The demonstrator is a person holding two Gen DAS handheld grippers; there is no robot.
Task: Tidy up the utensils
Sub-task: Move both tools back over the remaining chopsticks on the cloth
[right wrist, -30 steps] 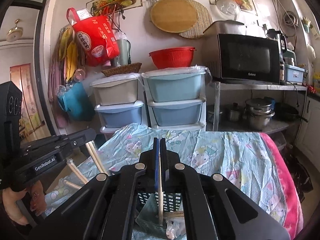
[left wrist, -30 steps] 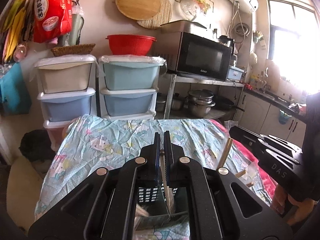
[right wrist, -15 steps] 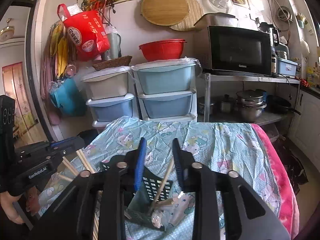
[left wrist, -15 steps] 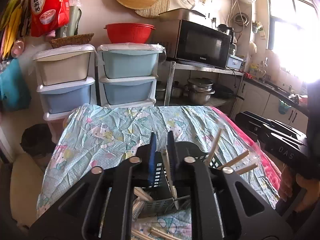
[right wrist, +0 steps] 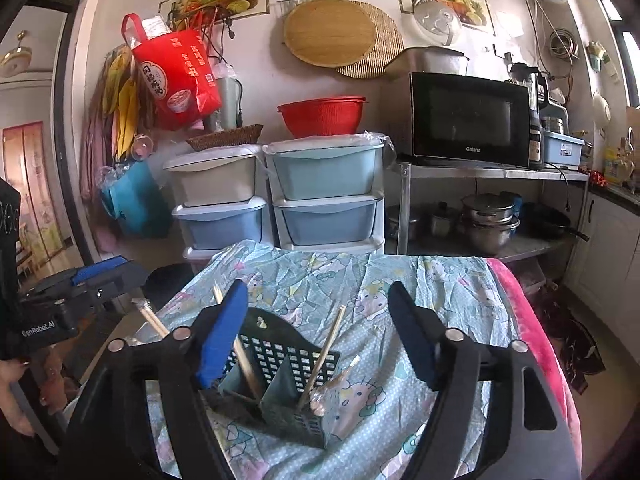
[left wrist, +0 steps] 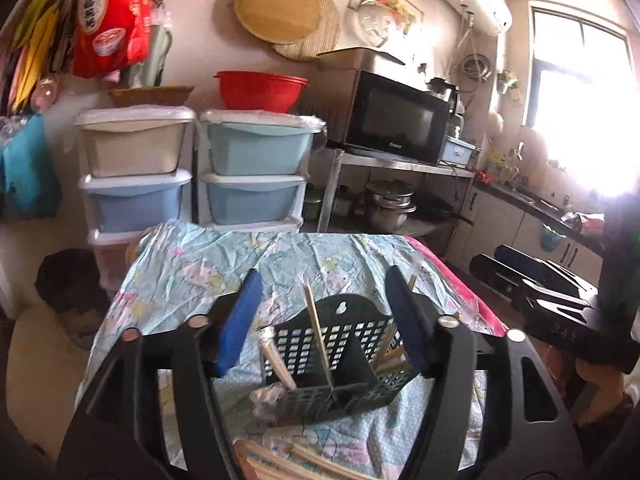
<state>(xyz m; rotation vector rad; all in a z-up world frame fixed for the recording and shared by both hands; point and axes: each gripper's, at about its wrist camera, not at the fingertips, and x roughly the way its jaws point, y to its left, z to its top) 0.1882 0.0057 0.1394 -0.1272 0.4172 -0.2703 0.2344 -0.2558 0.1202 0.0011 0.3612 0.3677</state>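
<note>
Two chopsticks [left wrist: 318, 332] upright | basket [left wrist: 340, 364] base hidden | contents blurred

Premises: a lived-in home kitchen. Landmark is the black microwave [right wrist: 472, 118], which stands on a metal shelf rack [right wrist: 492, 174]. Under it, on the lower shelf, steel pots [right wrist: 490, 220] and a dark pan are stored. Left of the microwave stand stacked plastic drawer units [right wrist: 326, 196] with a red colander [right wrist: 322, 115] on top. Above and left of the microwave, round boards [right wrist: 330, 32] and a red shopping bag [right wrist: 176, 76] hang on the wall. Right of the microwave, a counter with white cabinets [left wrist: 504, 216] runs below a bright window [left wrist: 580, 104]. In front of the microwave, a table carries a cartoon-print cloth [right wrist: 360, 280].
</note>
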